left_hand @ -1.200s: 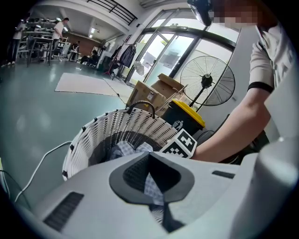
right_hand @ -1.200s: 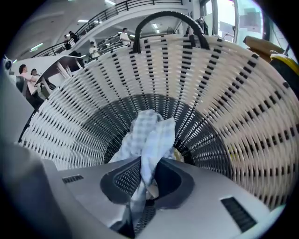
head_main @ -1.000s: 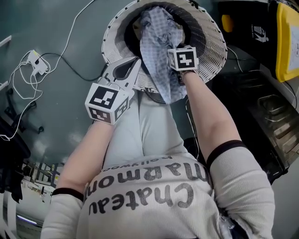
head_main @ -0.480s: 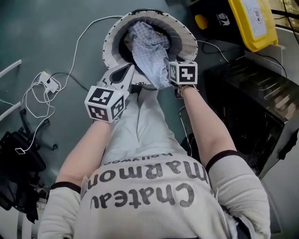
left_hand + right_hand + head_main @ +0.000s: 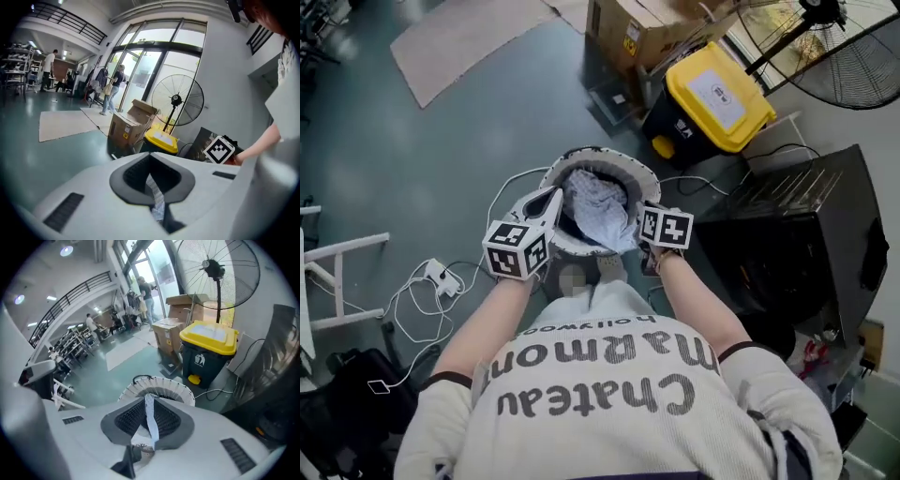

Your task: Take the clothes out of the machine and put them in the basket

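Observation:
A blue checked cloth (image 5: 595,204) hangs bunched over a white woven basket (image 5: 623,178) on the floor, stretched between my two grippers. My left gripper (image 5: 551,199) pinches its left edge; in the left gripper view a strip of the cloth (image 5: 156,199) shows between the shut jaws of that gripper (image 5: 157,206). My right gripper (image 5: 639,239) holds the right edge, its tips hidden behind the fabric. In the right gripper view the jaws of the gripper (image 5: 149,427) are closing, with a cloth strip (image 5: 149,416) pinched between them above the basket (image 5: 159,391).
A black bin with a yellow lid (image 5: 712,98) and cardboard boxes (image 5: 647,28) stand beyond the basket. The black machine (image 5: 797,244) is at the right, a floor fan (image 5: 853,47) behind it. Cables and a power strip (image 5: 441,277) lie at the left.
Both grippers have risen well above the floor with the cloth, so the basket looks smaller. The cloth's tail, which draped over the basket's near rim, now hangs over the basket.

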`<state>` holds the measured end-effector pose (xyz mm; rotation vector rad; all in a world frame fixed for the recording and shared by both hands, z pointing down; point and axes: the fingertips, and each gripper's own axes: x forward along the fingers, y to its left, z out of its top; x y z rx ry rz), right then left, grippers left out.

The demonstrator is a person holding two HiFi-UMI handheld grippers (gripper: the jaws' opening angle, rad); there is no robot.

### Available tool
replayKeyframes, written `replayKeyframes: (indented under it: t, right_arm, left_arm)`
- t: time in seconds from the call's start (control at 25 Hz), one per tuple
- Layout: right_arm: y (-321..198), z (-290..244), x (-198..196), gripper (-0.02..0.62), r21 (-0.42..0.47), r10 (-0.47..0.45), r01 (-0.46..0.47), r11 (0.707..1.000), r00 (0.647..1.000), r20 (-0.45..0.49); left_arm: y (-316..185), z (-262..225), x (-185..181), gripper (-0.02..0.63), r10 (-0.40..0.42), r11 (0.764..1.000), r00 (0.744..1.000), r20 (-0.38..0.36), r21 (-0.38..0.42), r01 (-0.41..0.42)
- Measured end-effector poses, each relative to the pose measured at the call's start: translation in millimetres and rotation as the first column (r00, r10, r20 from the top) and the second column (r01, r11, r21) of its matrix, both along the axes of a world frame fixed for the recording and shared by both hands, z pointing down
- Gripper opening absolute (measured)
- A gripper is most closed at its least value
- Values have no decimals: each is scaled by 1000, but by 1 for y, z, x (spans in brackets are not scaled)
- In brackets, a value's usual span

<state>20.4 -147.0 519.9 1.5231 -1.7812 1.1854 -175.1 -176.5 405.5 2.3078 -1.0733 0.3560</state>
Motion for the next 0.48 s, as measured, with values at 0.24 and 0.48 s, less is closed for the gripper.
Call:
replayKeyframes:
  t: [0.24, 0.48]
  right_arm:
    - [-49, -107, -11, 56, 184, 131, -148, 972, 986, 104]
    - [-55, -214, -22, 55, 393, 94, -153, 907, 982, 165]
  left_arm:
    - [-27, -80, 12, 8, 14, 988, 999, -44, 155, -7]
    - [-20, -149, 34, 8, 46, 963, 995, -84, 269, -22]
